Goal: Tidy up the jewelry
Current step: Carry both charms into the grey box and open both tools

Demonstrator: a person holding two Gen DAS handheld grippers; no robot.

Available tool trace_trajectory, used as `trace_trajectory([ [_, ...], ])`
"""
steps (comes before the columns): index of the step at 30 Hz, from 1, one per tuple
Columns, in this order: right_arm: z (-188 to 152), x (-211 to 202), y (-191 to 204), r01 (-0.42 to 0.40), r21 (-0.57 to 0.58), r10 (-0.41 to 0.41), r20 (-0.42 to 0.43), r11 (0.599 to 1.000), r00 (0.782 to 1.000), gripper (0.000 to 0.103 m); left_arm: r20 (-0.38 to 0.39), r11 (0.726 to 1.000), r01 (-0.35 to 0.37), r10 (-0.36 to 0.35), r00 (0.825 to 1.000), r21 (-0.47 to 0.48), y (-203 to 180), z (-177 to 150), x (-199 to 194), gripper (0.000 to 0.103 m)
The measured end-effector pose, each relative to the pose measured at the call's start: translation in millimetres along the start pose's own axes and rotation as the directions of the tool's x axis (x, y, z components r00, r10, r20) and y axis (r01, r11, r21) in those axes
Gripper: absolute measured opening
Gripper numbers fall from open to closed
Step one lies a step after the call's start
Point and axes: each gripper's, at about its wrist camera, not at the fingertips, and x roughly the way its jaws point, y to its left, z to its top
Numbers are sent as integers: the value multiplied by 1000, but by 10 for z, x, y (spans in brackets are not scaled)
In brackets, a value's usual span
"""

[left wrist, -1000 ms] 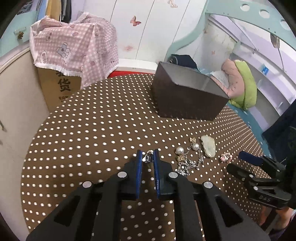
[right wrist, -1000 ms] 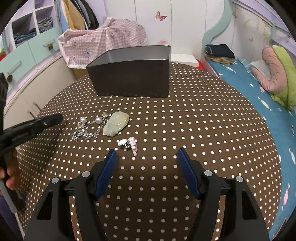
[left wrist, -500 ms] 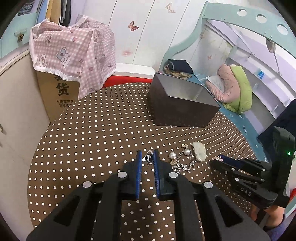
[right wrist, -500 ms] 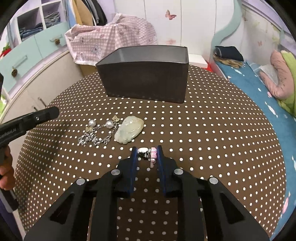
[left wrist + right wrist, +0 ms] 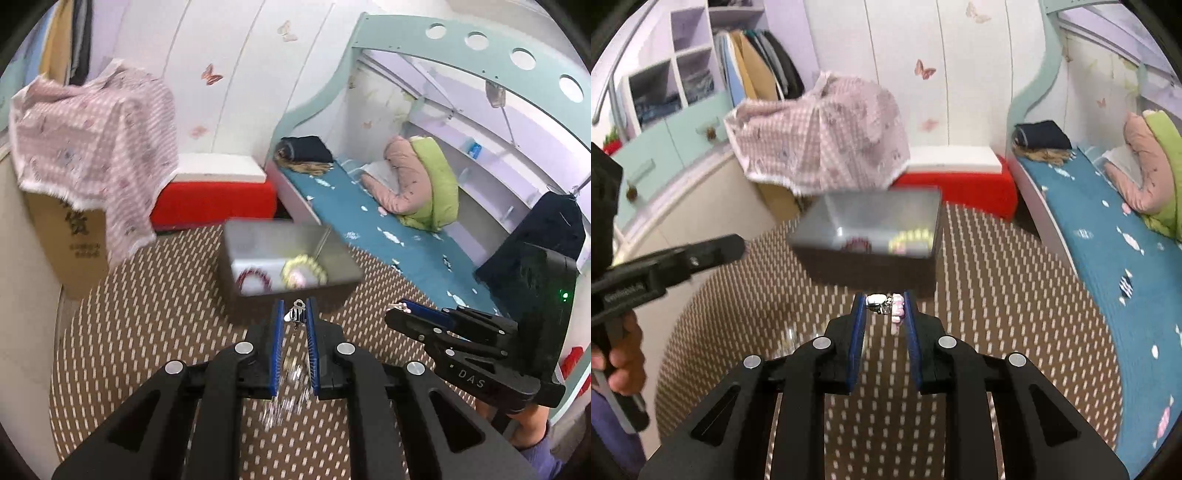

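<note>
While both tools hang above the polka-dotted brown surface (image 5: 997, 295), each carries one small ornament, which suggests two pieces are being ferried at once to the same container. Nearest in the left wrist view, the left gripper (image 5: 294, 317) has its blue-lined fingers pressed in on a small silver charm with dark stripes and a looped top (image 5: 296, 313), held at the very tips so the piece pokes clear of the pads and can drop freely when they part. Below and between those fingers a blurred cluster of silvery chain jewellery (image 5: 286, 391) lies on the cloth, not yet collected. In the right wrist view, the right gripper (image 5: 884, 306) is likewise closed, pinching a little silver-and-pink trinket (image 5: 888, 304), part shiny metal and part pale pink beads, with a pink bit dangling below. Just beyond both sets of tips sits the open rectangular dark grey box (image 5: 284, 258), its smooth inner walls lighter than its outside. Inside it rest a dark red beaded ring shape (image 5: 255, 278) and a pale yellow-green beaded bracelet (image 5: 304, 275), so sorting appears partly done. Farther off are a pink checked cloth over a cardboard carton (image 5: 820, 144) and a teal-covered bed (image 5: 1108, 221).
</note>
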Motion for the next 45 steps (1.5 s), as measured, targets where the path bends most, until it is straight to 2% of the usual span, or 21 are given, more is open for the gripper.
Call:
trace_trajectory([
  [3,252,43,-79,-25,36,24,20,999,1000,21,-15,999,37,-37,999,-7,-10,228,148,11],
  [8,564,279,-139,-36,59,36,2,998,999,21,-105,994,76,-84,991,-79,106,505,585,11],
  [11,636,472,-150,-37,65,39,-28,997,999,21,-157,994,36,-52,986,-108,203,551,820,11],
  [17,596,785,-137,-26,62,31,-79,998,996,21,-206,994,3,-27,978,-113,267,465,1048,11],
  [29,549,1009,-140,-28,68,36,-116,997,993,21,-235,993,-12,-15,972,-114,312,391,1144,11],
  [30,545,1017,-140,-28,68,36,-119,997,992,21,-233,994,-9,-18,972,-112,305,390,1140,13],
  [33,533,1028,-132,-26,65,34,-122,998,992,21,-224,994,-20,-5,975,-109,290,390,1113,31],
  [34,532,1025,-132,-25,66,33,-123,998,992,21,-220,994,-20,-4,976,-110,289,390,1102,33],
  [45,524,1008,-131,-29,68,37,-128,997,991,22,-213,993,-18,-8,977,-121,286,392,995,33],
])
